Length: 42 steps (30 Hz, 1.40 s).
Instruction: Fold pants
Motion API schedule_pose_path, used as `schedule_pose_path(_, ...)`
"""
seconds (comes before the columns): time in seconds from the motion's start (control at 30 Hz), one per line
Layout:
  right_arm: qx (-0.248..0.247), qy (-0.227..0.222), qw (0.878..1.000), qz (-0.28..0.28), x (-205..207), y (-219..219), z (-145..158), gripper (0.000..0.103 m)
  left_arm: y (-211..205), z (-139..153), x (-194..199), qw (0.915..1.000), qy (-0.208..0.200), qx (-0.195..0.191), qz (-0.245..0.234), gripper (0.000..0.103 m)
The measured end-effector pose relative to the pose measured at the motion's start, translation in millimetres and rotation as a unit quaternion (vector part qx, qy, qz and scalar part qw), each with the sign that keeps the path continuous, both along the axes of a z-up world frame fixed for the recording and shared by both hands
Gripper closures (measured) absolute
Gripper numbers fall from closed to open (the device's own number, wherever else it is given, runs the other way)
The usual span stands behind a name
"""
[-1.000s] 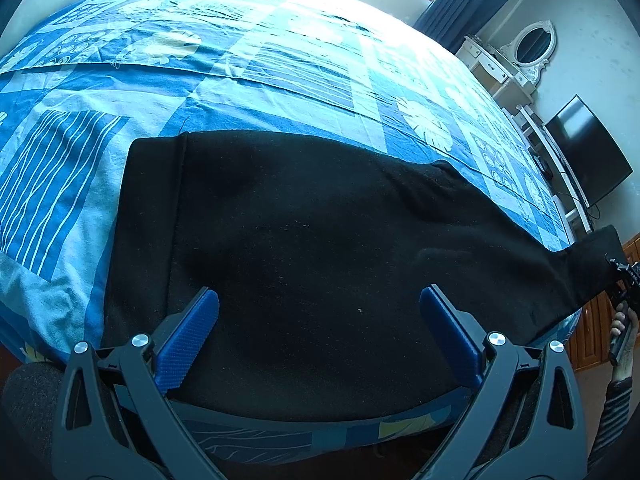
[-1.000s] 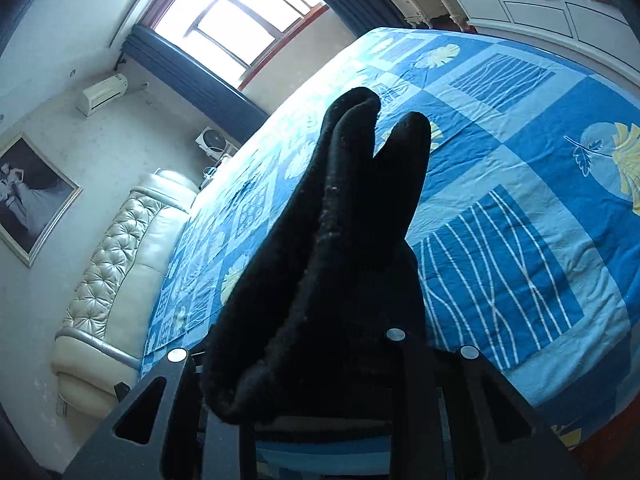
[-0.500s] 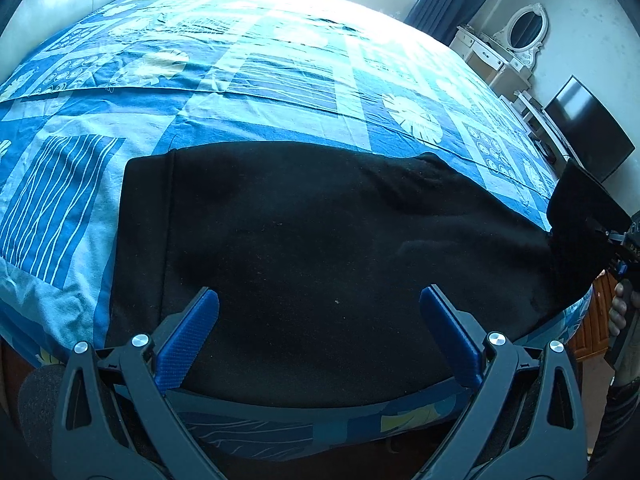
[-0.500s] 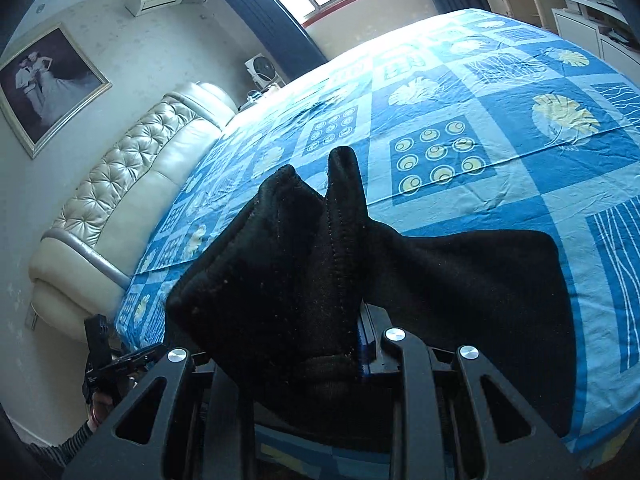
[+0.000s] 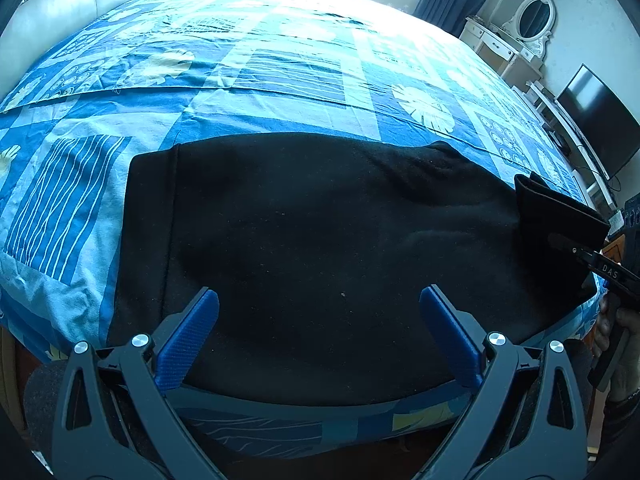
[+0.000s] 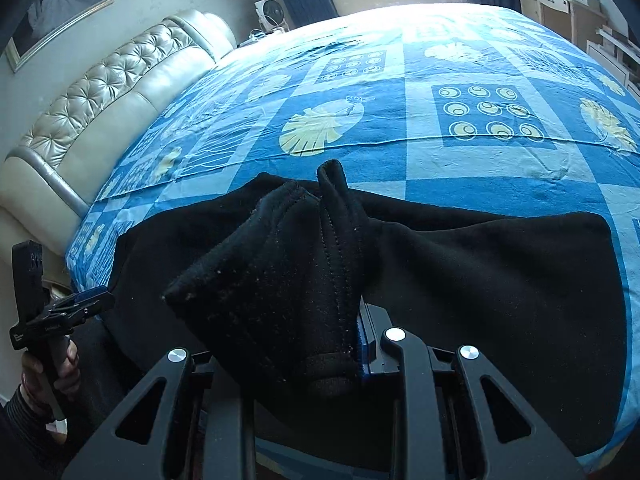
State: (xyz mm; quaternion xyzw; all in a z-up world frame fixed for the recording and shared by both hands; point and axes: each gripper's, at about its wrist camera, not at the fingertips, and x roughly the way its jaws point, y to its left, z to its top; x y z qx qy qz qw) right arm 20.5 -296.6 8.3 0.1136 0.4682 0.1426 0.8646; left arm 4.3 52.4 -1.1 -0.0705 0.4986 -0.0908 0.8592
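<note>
Jaws first: your right gripper (image 6: 352, 344) is clamped on the bunched cuff end (image 6: 280, 280) of the pants (image 5: 320, 240); your left gripper (image 5: 318, 320) stands wide apart and holds nothing, poised just above the near edge of the fabric.

1. Bed (image 5: 280, 72). It carries the pants on a blue patterned sheet. The garment lies along the near edge of the bed, close to you.

2. Pants. The long axis runs left to right across the left wrist view. The waistband (image 5: 148, 232) is at the left end, and the cuff end is raised off the sheet at the right end and turned back over the legs. You hold only that raised end; the rest lies flat.

3. Relation for the coming move. The waistband lies to the left of, and beyond, the cuff end along the long axis. Judged from this layout, carry the cuff end along that axis toward the waistband. Your left gripper is the nearer one to the waistband and can pin the flat layer.

4. Writing. The letters "DAS" can be read on the right gripper arm in the left wrist view. No other marking is legible.
</note>
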Motion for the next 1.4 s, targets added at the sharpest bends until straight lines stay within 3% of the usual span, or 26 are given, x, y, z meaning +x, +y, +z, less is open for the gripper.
schedule_pose_path(0.63,-0.085,0.012,0.996,0.024,-6.4,24.5,-23.9,0.077,-1.2,4.1,-1.8,1.0000,-0.005,0.005,0.000,0.003)
schedule_pose_path(1.4,-0.068,0.015,0.997,0.041,-20.1,38.1,-18.9,0.055,-5.6,6.5,-4.8,0.9997,-0.016,0.020,-0.003,0.002)
